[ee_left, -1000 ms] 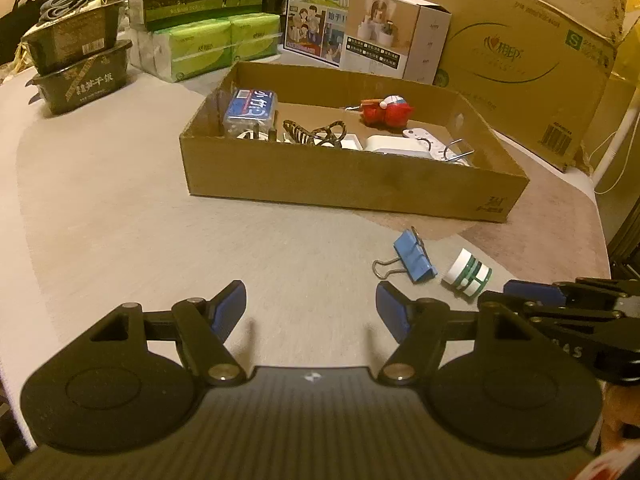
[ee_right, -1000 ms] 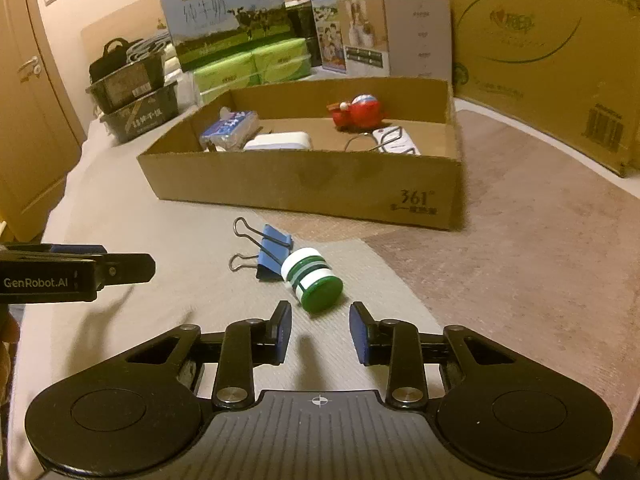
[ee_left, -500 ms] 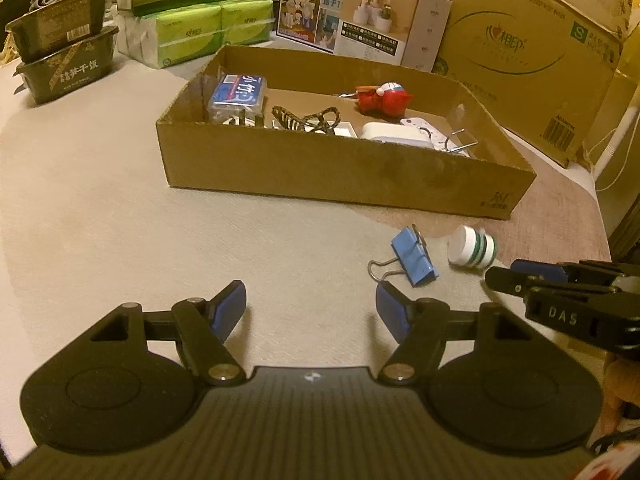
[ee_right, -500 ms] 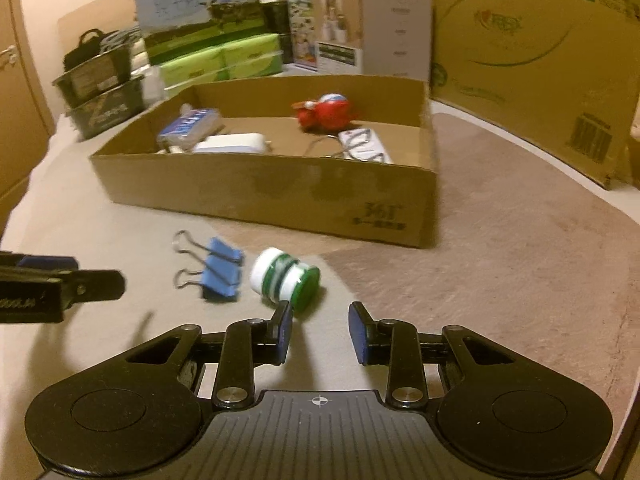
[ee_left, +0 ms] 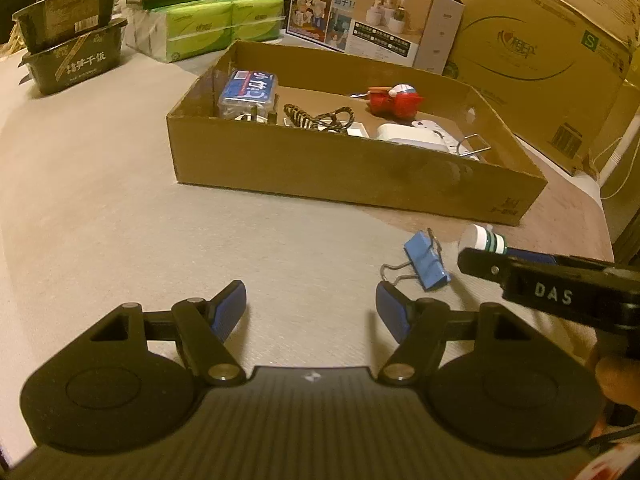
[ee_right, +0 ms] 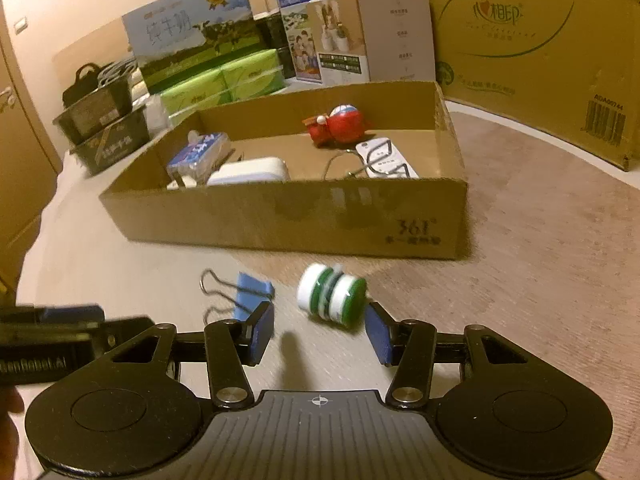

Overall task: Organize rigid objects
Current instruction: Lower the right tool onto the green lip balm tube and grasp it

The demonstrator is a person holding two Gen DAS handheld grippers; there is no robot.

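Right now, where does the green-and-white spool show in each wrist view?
Left wrist view: green-and-white spool at the right edge, beyond the blue binder clip, partly behind the right gripper's finger.
Right wrist view: lower centre, on the table ahead of the right gripper, right of the clip.
Shared landmark: the cardboard tray behind it.

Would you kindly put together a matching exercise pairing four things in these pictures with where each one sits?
Things:
1. binder clip
2. green and white spool
3. red toy
4. green packs

Places:
A. inside the cardboard box, near its far wall
B. on the table, just ahead of the right gripper, which has just been opening
C. on the table behind the box
D. on the table, left of the spool in the right wrist view

Pairs: 1-D, 2-B, 3-A, 4-C
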